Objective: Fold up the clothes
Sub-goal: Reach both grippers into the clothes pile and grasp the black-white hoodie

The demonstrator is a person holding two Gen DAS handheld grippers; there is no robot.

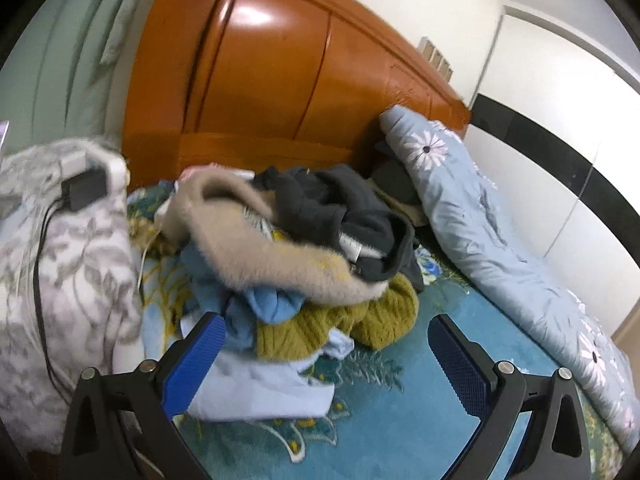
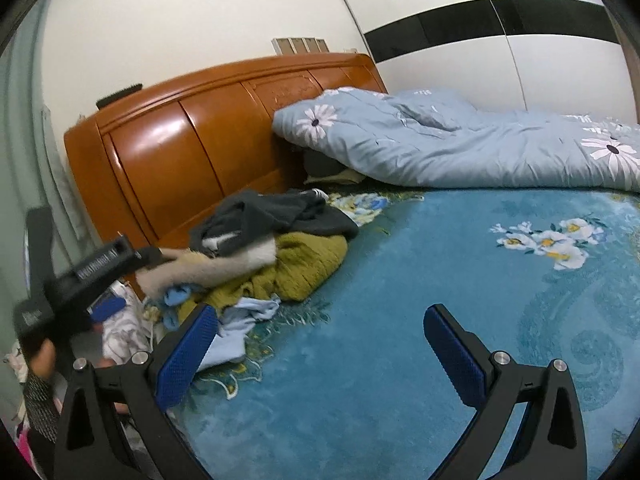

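A heap of clothes lies on the bed by the headboard: a fuzzy beige garment (image 1: 256, 240), a dark grey garment (image 1: 340, 212), an olive knit sweater (image 1: 340, 320) and light blue garments (image 1: 264, 384). My left gripper (image 1: 326, 344) is open and empty just in front of the heap. In the right wrist view the same heap shows at left, with the olive sweater (image 2: 304, 268) and the dark garment (image 2: 272, 212). My right gripper (image 2: 320, 340) is open and empty over the blue bedspread. The left gripper's body (image 2: 80, 280) shows at the left edge there.
A teal floral bedspread (image 2: 440, 280) covers the bed. A light blue flowered quilt (image 2: 460, 144) is bunched at the far side. An orange wooden headboard (image 1: 260, 80) stands behind the heap. A grey-white floral pillow (image 1: 68, 260) with a black charger (image 1: 82, 190) lies at left.
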